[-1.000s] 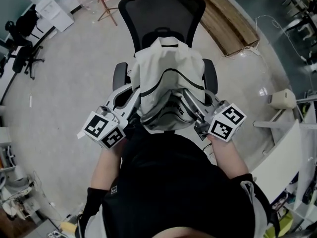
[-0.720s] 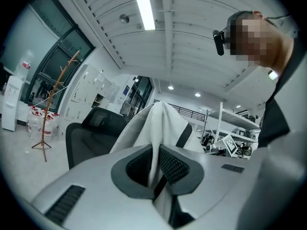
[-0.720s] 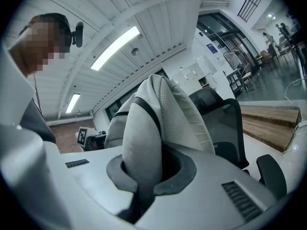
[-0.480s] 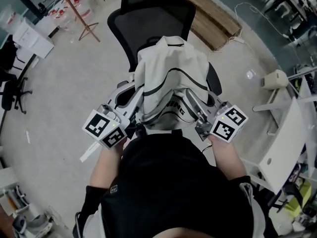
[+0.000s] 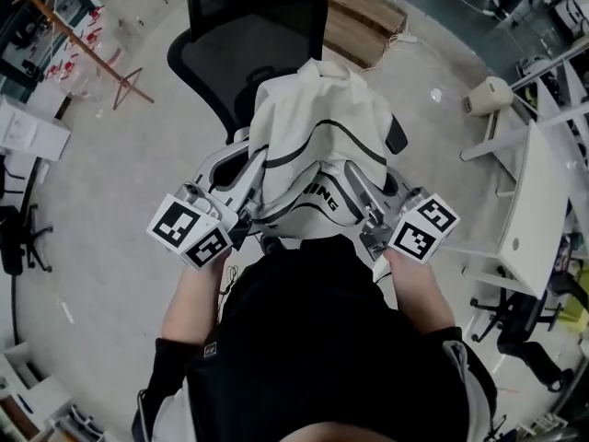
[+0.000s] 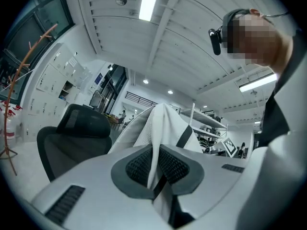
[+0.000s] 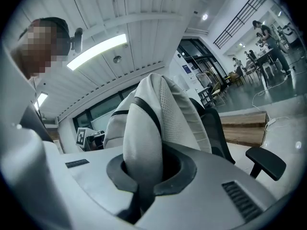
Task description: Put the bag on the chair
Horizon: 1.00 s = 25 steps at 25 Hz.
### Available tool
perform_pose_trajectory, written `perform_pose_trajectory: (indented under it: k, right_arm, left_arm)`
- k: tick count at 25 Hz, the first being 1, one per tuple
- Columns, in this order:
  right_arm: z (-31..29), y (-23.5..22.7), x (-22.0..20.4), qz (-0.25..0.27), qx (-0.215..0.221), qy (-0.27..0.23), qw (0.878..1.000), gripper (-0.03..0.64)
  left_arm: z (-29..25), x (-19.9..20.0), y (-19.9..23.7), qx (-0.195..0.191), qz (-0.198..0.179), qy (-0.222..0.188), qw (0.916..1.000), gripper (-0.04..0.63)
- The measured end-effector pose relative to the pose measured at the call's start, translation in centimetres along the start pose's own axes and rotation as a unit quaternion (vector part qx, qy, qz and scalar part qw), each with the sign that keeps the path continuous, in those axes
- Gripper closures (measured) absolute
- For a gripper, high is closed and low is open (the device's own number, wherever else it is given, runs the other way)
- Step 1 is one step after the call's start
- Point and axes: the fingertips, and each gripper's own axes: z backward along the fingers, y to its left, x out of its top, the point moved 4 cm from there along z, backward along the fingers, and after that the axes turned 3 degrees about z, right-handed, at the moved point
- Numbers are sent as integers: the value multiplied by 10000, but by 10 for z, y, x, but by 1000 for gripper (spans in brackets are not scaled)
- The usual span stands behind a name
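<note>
Right now the person stands facing a black mesh chair (image 5: 248, 40) with a white bag (image 5: 317, 127) trimmed in black held up in front of them, one tool on each side of it. The left tool (image 5: 250, 212) is clenched on a thin fold of the bag's fabric; in the left gripper view that fold (image 6: 163, 123) runs up from between the dark ribbed pads (image 6: 139, 166). The right tool (image 5: 368, 212) grips a thicker, rounded bunch of the bag (image 7: 148, 128), which fills the hollow of its jaws in the right gripper view. From above, the bag covers the chair's seat, with the backrest (image 5: 262, 3) showing beyond it and an armrest (image 7: 266, 162) off to the right side. Whether the bag's underside touches the seat I cannot tell. A wooden coat stand (image 5: 92, 58) stands well off to the left, and a white bench (image 5: 538, 219) runs along the right.
</note>
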Motion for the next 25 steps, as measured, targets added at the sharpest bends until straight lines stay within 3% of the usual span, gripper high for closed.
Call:
perform_pose_trajectory:
  k: [5, 16, 20, 25]
  right_arm:
    - [5, -17, -5, -143, -156, 114, 9997, 581]
    - [40, -64, -11, -119, -374, 279, 9988, 581]
    - [38, -81, -16, -227, -713, 291, 9968, 581]
    - [21, -98, -19, -492, -1490, 320, 9871, 581]
  left_arm:
    - [-19, -11, 5, -28, 266, 227, 9994, 549]
    - [-72, -38, 0, 113, 437, 685, 9966, 549]
    - [-92, -50, 17, -73, 577, 883, 9944, 549]
    - [-114, -58, 49, -512, 678, 1209, 9890, 549]
